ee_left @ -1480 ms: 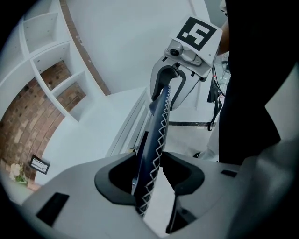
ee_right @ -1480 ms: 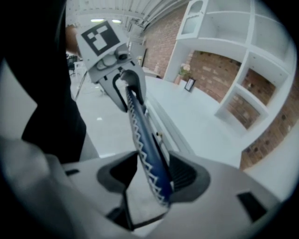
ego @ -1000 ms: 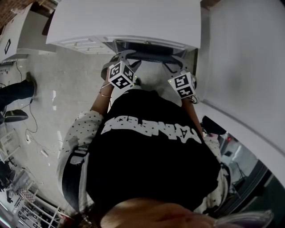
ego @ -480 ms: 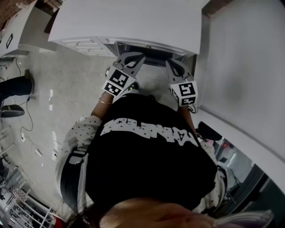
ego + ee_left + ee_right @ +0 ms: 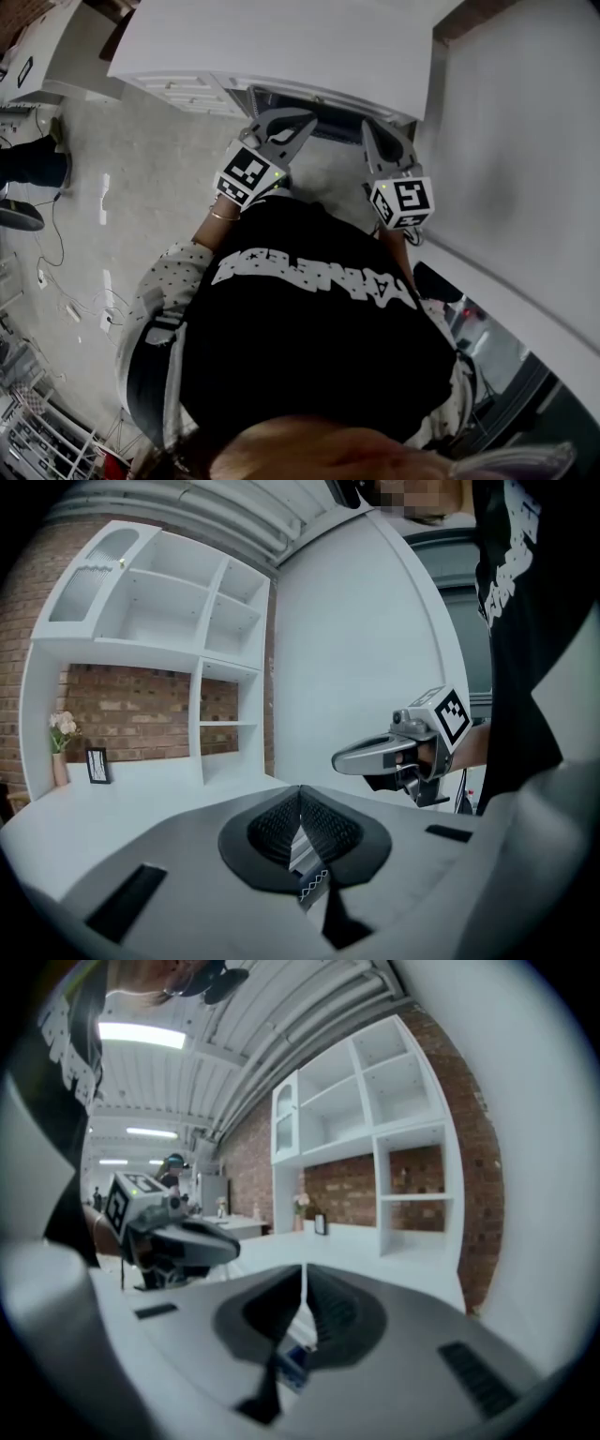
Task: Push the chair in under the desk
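Now the white desk (image 5: 281,42) fills the top of the head view, and the chair (image 5: 337,117) sits tucked beneath its near edge, with only a dark strip showing. Before that strip, the left gripper (image 5: 298,120) and the right gripper (image 5: 373,133) are held side by side, apart from each other, pointing toward the desk; whether their tips touch the chair cannot be told. Each has just been closing its jaws, which now meet with nothing between them.
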Available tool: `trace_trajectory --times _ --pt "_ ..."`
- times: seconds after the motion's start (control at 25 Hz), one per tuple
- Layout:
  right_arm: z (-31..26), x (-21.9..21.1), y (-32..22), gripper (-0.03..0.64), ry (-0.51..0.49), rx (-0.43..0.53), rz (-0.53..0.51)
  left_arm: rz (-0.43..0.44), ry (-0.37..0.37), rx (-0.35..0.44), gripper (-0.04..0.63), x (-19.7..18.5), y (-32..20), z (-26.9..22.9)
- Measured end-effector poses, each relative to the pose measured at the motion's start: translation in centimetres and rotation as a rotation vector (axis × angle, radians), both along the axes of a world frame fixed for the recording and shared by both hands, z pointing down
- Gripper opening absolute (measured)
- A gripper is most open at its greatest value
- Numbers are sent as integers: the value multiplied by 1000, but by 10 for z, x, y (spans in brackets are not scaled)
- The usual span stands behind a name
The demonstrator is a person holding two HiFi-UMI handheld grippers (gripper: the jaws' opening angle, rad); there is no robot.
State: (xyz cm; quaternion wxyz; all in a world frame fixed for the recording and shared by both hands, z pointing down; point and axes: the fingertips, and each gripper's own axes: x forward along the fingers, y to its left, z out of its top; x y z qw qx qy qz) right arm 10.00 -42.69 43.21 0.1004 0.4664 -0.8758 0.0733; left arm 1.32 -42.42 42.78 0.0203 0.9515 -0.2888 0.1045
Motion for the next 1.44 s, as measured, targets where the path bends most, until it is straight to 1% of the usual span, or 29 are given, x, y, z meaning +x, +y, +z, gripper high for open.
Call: trace_trajectory --times 0.36,1.0,1.44 --pt "-13 -3 1 32 -36 42 15 11 10 26 35 0 2 -10" --pt "-14 -2 2 31 -41 38 12 9 24 31 35 1 1 -14" --pt "-14 -4 2 31 -39 37 8 13 14 34 35 -1 2 -12"
